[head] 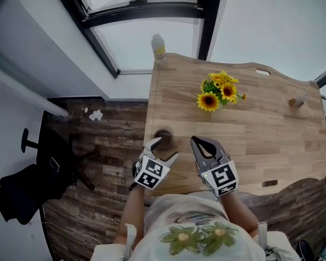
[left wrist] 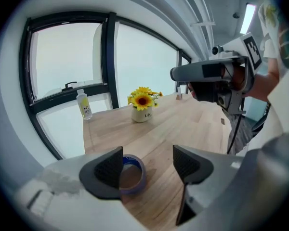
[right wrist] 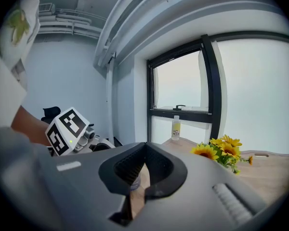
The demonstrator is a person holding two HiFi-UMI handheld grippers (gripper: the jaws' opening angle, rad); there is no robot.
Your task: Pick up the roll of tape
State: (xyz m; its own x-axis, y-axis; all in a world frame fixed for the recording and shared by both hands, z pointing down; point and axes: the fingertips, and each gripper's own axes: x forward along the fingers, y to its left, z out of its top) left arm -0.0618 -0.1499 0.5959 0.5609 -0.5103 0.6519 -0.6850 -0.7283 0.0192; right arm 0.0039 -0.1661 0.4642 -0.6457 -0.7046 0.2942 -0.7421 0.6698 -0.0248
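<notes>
Blue tape roll [left wrist: 141, 182] lying flat (hole up), left hand-held gripper [left wrist: 148, 165] jaws apart, right hand-held gripper [right wrist: 143, 167] closed.

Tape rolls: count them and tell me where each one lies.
1. The roll of tape lies flat on the table near its left edge, in front of the open left gripper, partly behind one jaw. No other shows.

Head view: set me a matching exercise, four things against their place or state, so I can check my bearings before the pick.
1 roll of tape
2 sunflowers
3 bottle
4 right claw

A shut, over the near part of the table
B far left corner
C near left edge, just ahead of the open left claw
D middle of the tabletop

Pairs: 1-C, 2-D, 3-B, 4-A
</notes>
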